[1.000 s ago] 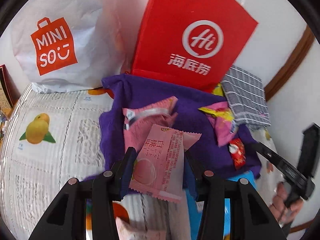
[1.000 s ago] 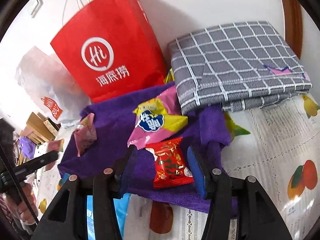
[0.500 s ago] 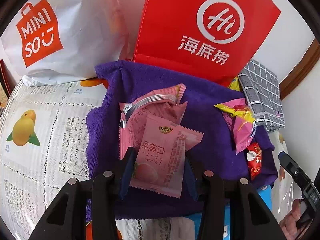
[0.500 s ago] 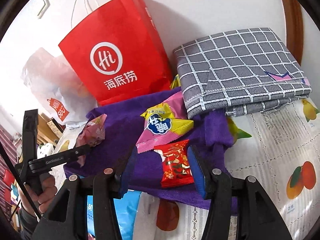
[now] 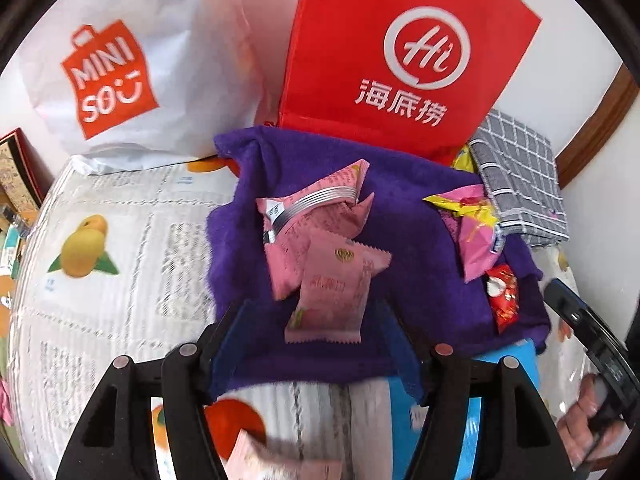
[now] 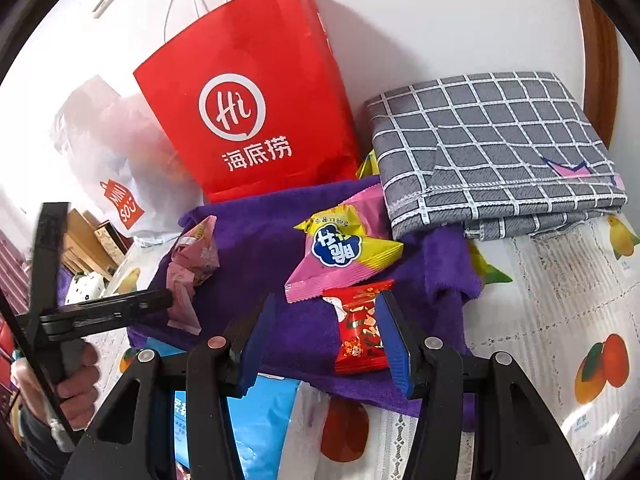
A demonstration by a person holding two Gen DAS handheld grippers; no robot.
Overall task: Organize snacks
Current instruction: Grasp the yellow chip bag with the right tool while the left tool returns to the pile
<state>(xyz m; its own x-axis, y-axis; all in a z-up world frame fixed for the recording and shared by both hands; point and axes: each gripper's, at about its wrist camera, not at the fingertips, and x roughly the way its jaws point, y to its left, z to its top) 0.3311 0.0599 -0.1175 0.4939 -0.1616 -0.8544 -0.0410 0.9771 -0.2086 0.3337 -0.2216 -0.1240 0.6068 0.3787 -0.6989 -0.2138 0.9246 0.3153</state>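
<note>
A red paper carrier bag [image 6: 256, 120] with white handles stands upper centre against the white wall. A white plastic shopping bag [image 5: 132, 76] with an orange logo slumps at upper left. A folded grey checked cloth [image 6: 492, 152] lies at right on the fruit-printed tablecloth [image 5: 100, 280].

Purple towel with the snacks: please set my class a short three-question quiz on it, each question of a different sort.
1. True or false: the red packet lies on the purple towel.
2. What stands right behind the towel? A) a red paper bag B) a kettle C) a lamp
3. Fill in: the logo on the white bag reads ____.

Key: 1 true; 2 A; 3 MINISO.
</note>
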